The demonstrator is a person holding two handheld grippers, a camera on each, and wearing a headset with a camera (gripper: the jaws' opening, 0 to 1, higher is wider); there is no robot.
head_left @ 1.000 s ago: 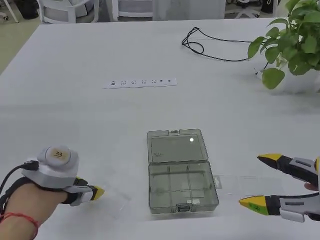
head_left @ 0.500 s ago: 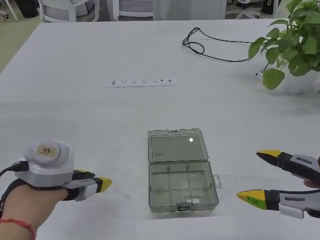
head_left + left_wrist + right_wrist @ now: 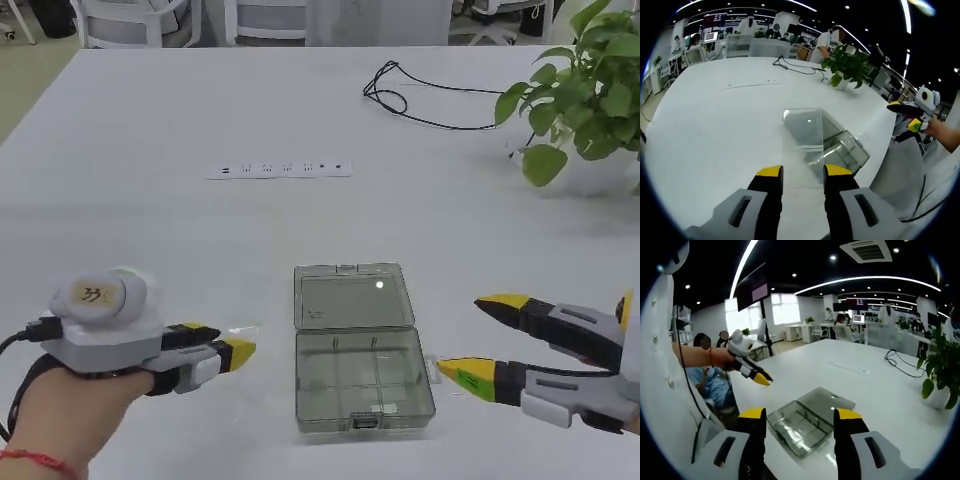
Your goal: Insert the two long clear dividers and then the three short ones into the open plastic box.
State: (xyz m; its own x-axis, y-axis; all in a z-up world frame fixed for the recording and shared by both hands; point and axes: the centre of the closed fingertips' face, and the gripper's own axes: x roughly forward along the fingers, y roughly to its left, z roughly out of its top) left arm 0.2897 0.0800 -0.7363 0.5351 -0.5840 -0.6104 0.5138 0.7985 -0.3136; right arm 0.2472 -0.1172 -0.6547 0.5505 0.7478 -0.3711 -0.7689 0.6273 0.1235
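Where the head view looks down on the pale desk (image 3: 150, 230), the open plastic box (image 3: 363, 385) sits near the centre, its lid laid flat on the far side, between the two grippers. To its left, the left gripper (image 3: 232, 350) points right toward the box with its fingers close together and a faint clear edge at their tips. To its right, the right gripper (image 3: 478, 338) points left, its fingers spread wide and released. A power strip (image 3: 280, 169) lies farther back, a black cable (image 3: 420, 100) beyond it, and a potted plant (image 3: 580, 90) stands at the far right. From the left gripper view, the left gripper (image 3: 804, 172) is clenched on a clear divider (image 3: 802, 142), whose side edges are pinched between the yellow-tipped fingers (image 3: 770, 172). The sheet reaches out above the desk toward the box (image 3: 837, 147), and the right gripper (image 3: 910, 115) hangs beyond it. From the right gripper view, the right gripper (image 3: 800, 415) is parted, with the box (image 3: 807, 420) on the desk ahead and the left gripper (image 3: 754, 374) at the left.
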